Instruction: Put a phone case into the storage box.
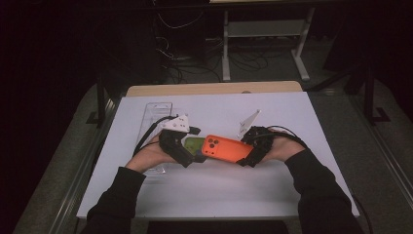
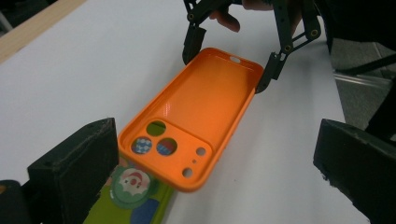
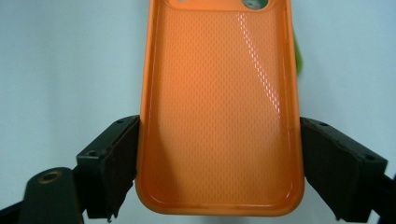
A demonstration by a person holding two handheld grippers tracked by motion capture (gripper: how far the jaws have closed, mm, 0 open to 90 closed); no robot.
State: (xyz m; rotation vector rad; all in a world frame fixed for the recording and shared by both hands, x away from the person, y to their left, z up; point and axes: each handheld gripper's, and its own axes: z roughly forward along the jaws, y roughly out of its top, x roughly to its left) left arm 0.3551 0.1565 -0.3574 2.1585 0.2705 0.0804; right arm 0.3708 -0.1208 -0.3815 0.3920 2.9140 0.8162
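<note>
An orange phone case (image 1: 225,148) hangs just above the white table, hollow side facing the gripper cameras. My right gripper (image 3: 219,156) is shut on the orange case (image 3: 219,93) at its plain end, one pad on each long edge. The left gripper view shows that right gripper (image 2: 226,65) clamped on the far end of the case (image 2: 196,116). The case's camera-hole end overlaps a green phone with a cartoon sticker (image 2: 135,205), also seen as the green phone (image 1: 195,144). My left gripper (image 2: 217,140) stands open, its jaws wide either side of both; from above the left gripper (image 1: 192,153) is beside the phone.
A clear plastic tray (image 1: 157,113) lies on the white table top (image 1: 219,195) behind my left hand. A wooden edge (image 1: 214,88) runs along the far side. Beyond it are cables and a white desk frame (image 1: 263,29) on a dark floor.
</note>
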